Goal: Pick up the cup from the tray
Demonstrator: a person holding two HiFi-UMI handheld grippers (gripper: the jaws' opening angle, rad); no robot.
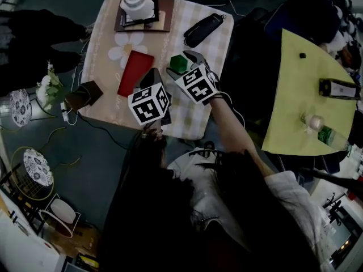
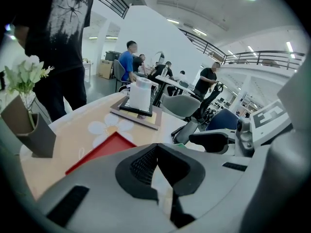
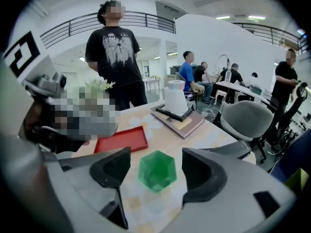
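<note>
A green faceted cup (image 1: pixel 179 63) (image 3: pixel 156 170) stands upright on the checked tablecloth, just right of a red tray (image 1: pixel 135 72) (image 3: pixel 121 140) that holds nothing. My right gripper (image 1: pixel 182 66) (image 3: pixel 154 155) is open, with the cup between its jaws and a gap on each side. My left gripper (image 1: pixel 146 79) (image 2: pixel 155 147) hovers over the near end of the red tray, its pads closed together on nothing. Farther back, a white cylinder-like object (image 1: pixel 136 3) (image 3: pixel 175 97) (image 2: pixel 140 93) rests on a dark flat stand on a book.
A black case (image 1: pixel 204 29) lies at the table's far right. A brown box (image 1: pixel 84 95) with white flowers sits at the left edge. A person in black (image 3: pixel 114 57) stands beyond the table. A yellow table (image 1: pixel 295 89) with a bottle is to the right.
</note>
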